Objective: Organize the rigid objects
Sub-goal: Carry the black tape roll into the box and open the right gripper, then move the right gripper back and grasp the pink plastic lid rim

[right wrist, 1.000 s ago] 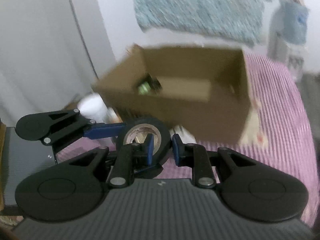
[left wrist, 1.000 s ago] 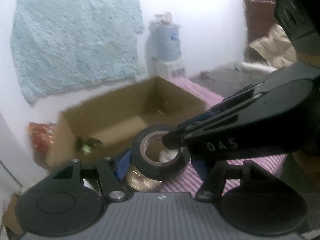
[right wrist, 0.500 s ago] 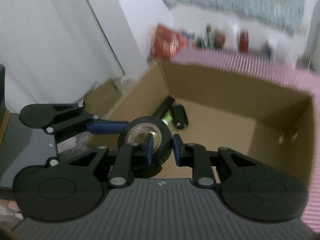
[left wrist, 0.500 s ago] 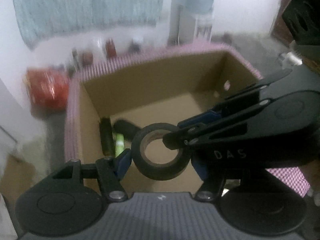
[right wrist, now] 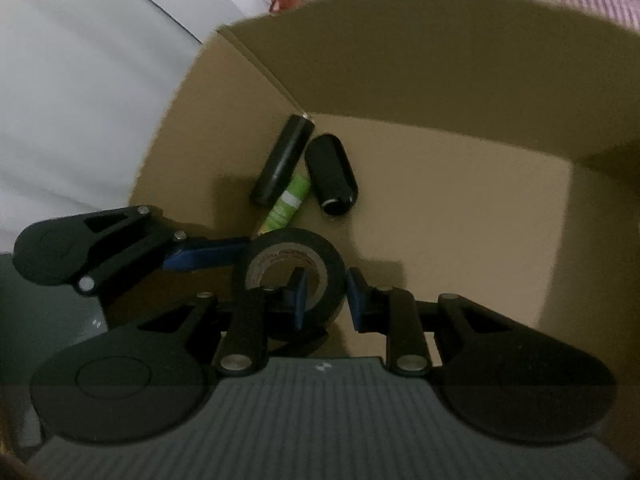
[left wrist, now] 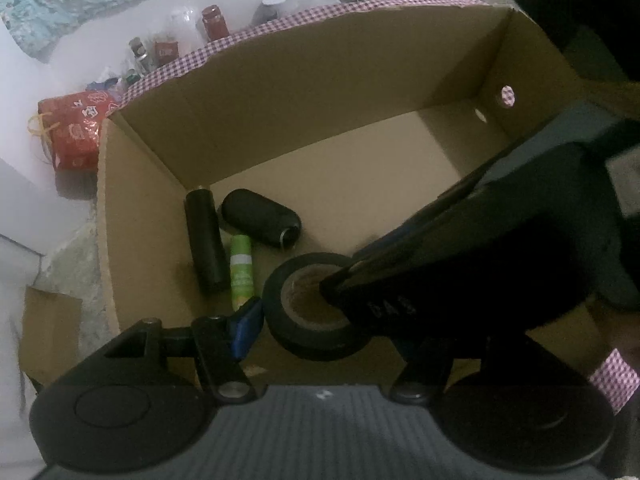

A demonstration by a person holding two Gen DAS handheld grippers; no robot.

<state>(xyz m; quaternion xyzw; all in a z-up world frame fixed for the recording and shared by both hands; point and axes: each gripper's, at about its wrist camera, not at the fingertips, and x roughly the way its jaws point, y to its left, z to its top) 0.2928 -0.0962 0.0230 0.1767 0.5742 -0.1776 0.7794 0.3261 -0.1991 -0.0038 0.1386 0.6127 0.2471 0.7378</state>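
A black roll of tape (left wrist: 310,308) hangs inside an open cardboard box (left wrist: 320,92). My left gripper (left wrist: 320,320) grips the roll from its outer sides. My right gripper (right wrist: 326,300) is shut on the roll's wall (right wrist: 332,276), one finger inside the core and one outside. The right gripper's body covers the right of the left wrist view. On the box floor lie a black cylinder (left wrist: 204,240), a green tube (left wrist: 241,270) and a black oval case (left wrist: 260,218); they also show in the right wrist view: cylinder (right wrist: 282,160), tube (right wrist: 290,200), case (right wrist: 332,174).
The box stands on a purple checked cloth (left wrist: 320,12). Jars and bottles (left wrist: 212,22) and a red bag (left wrist: 76,132) lie on the floor behind it. A white curtain (right wrist: 80,100) hangs at the left.
Both grippers have carried the tape roll from in front of the box to over its rim and down inside, near the objects on its floor.
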